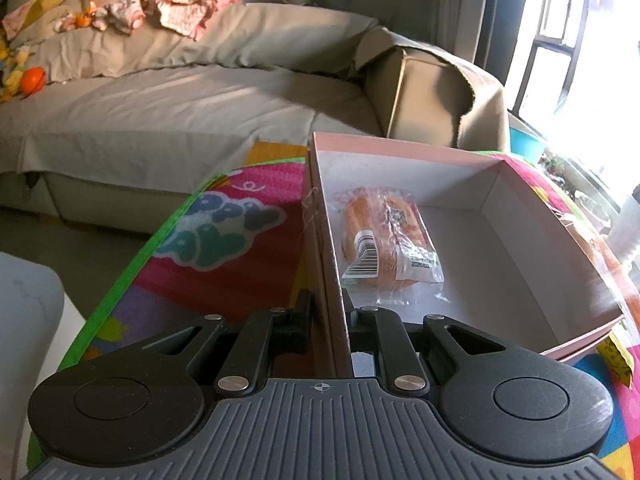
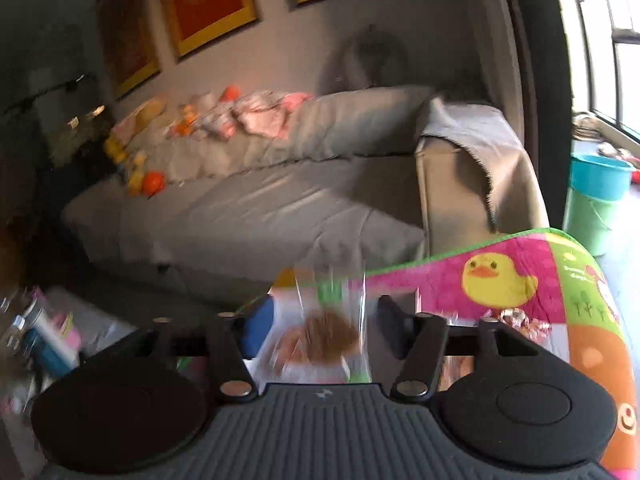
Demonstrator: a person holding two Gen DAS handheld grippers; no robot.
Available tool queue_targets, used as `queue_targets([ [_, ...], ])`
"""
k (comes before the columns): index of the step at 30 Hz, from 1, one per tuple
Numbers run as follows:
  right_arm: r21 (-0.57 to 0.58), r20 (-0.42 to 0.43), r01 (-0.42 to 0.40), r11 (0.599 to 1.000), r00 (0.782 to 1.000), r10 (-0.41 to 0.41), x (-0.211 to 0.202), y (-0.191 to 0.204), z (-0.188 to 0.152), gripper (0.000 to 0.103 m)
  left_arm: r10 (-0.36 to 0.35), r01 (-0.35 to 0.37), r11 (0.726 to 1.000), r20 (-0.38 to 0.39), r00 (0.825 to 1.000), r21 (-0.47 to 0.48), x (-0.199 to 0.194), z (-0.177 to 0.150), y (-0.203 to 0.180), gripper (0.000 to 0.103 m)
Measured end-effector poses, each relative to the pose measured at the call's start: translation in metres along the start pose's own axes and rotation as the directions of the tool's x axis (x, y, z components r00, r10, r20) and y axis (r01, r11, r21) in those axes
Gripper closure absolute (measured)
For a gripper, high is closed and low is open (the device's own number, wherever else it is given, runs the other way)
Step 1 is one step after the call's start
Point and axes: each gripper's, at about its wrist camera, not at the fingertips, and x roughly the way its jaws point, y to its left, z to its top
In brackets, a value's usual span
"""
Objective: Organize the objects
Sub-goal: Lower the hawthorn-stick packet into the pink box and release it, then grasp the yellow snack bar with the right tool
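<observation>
Our left gripper (image 1: 328,316) is clamped on the near wall of the pink box (image 1: 552,216), one finger inside and one outside. The box sits on the colourful play mat (image 1: 224,240), and a wrapped orange snack (image 1: 384,240) with a barcode label lies flat on the box floor, near the wall we are holding.

In the blurred right view, our right gripper (image 2: 320,320) stands partly open, its fingers (image 2: 390,320) apart. A clear bag with something brown inside (image 2: 330,328) sits between them; we cannot tell whether either finger touches it. More of the mat, with a yellow duck (image 2: 496,280) printed on it, lies to the right. A grey sofa (image 2: 260,208) strewn with clothes and toys fills the background.
</observation>
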Motion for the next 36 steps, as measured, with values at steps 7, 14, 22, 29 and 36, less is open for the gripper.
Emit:
queue_targets([
  [7,-0.011,0.002,0.182,0.983,0.983,-0.182,-0.013,-0.051,-0.049,0.021,0.002,-0.002,1.000,0.005,1.000,-0.007,0.003,-0.001,0.001,0.088],
  [14,-0.028,-0.175,0.329,0.944,0.928,-0.329,-0.010,-0.103,-0.120,0.018,0.001,-0.001,1.000,0.011,1.000,-0.012,0.002,-0.004,0.000,0.088],
  [22,-0.021,-0.241,0.302,0.953,0.924,-0.298,0.010,-0.104,-0.153,0.018,0.004,-0.004,1.000,0.009,1.000,-0.009,0.002,-0.004,0.000,0.088],
  [29,-0.130,-0.215,0.272,0.953,0.931,-0.295,0.039,-0.084,-0.148,0.047,0.005,-0.005,1.000,0.008,1.000,-0.006,0.002,-0.004,0.000,0.088],
  [36,-0.112,-0.257,0.250,0.962,0.928,-0.272,0.022,-0.083,-0.149,0.077,0.004,-0.004,1.000,0.009,1.000,-0.004,0.002,-0.005,0.000,0.088],
])
